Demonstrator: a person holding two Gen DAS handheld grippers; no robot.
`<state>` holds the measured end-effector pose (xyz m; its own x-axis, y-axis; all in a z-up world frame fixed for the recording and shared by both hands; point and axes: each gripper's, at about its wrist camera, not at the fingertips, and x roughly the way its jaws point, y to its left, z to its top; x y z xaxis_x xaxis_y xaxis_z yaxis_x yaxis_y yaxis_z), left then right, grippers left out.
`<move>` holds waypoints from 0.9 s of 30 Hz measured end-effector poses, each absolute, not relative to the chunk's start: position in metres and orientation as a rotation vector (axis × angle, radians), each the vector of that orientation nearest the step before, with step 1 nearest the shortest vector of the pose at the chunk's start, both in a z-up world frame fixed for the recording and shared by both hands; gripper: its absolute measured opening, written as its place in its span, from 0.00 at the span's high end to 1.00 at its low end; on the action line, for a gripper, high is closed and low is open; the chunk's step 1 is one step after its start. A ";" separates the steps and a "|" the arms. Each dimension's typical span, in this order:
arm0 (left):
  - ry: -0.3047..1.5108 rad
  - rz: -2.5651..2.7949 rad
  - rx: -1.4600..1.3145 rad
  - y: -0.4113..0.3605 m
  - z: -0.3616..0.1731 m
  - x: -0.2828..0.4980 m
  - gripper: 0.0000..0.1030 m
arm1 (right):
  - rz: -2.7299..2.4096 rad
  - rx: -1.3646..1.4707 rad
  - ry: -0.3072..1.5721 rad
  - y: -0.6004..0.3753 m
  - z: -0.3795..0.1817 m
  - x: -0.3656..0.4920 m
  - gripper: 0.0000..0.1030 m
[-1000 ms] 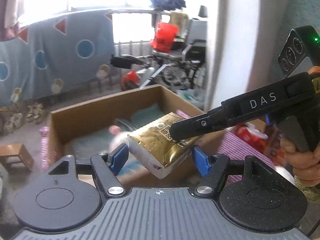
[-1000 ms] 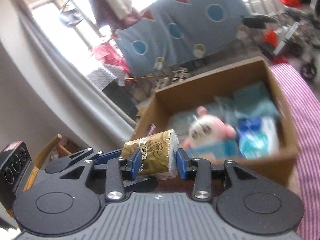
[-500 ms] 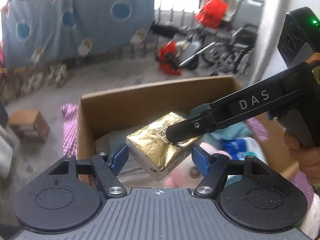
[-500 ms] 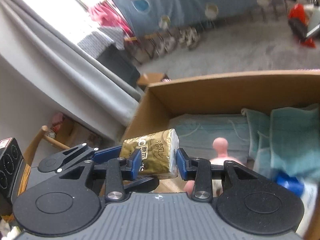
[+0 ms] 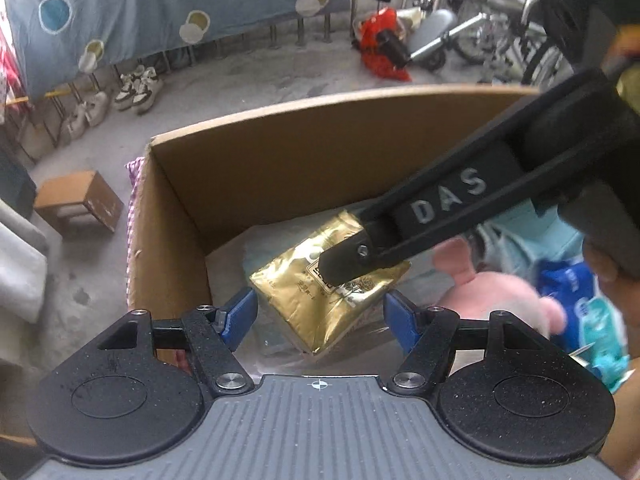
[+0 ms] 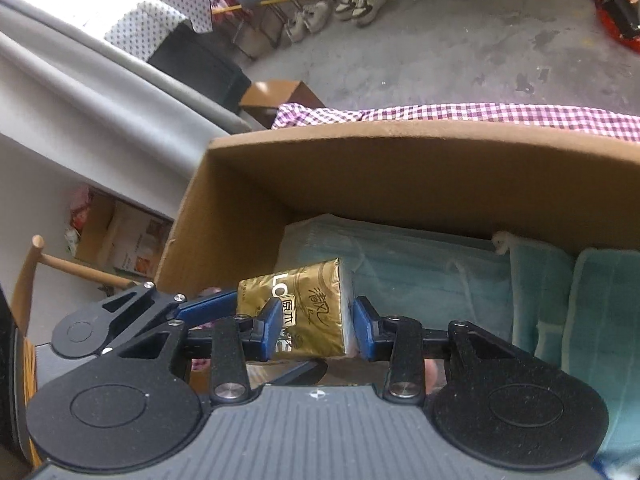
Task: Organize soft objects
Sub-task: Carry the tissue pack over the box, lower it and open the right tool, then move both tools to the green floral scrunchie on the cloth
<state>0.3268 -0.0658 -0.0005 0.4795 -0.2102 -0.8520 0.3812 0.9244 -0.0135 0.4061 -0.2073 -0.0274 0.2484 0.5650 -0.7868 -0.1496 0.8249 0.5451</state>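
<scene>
Gold foil tissue pack (image 6: 310, 308) pinched by right gripper (image 6: 316, 326) over cardboard box (image 6: 400, 168).

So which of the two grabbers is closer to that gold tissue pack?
The right. Its gripper is shut on the tissue pack, one blue finger on each side, over the box. The left gripper is open just below it, fingers apart and not touching.

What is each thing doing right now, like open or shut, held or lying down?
Right gripper: jaws shut on the gold tissue pack.
Left gripper: jaws open, holding nothing.
Gold foil tissue pack: held up over the box.
Brown cardboard box: open at the top, partly filled.
Pink plush toy: lying in the box.
Pale blue face mask pack: lying flat in the box.
</scene>
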 end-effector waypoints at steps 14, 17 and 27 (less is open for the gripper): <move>0.923 -0.366 0.265 -0.069 0.028 0.310 0.09 | 0.480 0.477 1.179 -0.227 -0.005 0.396 0.50; 0.866 -0.375 0.251 -0.065 0.048 0.289 0.06 | 0.488 0.518 1.111 -0.242 0.022 0.375 0.50; 0.697 -0.477 0.160 -0.043 0.101 0.202 0.01 | 0.531 0.583 0.840 -0.302 0.110 0.217 0.43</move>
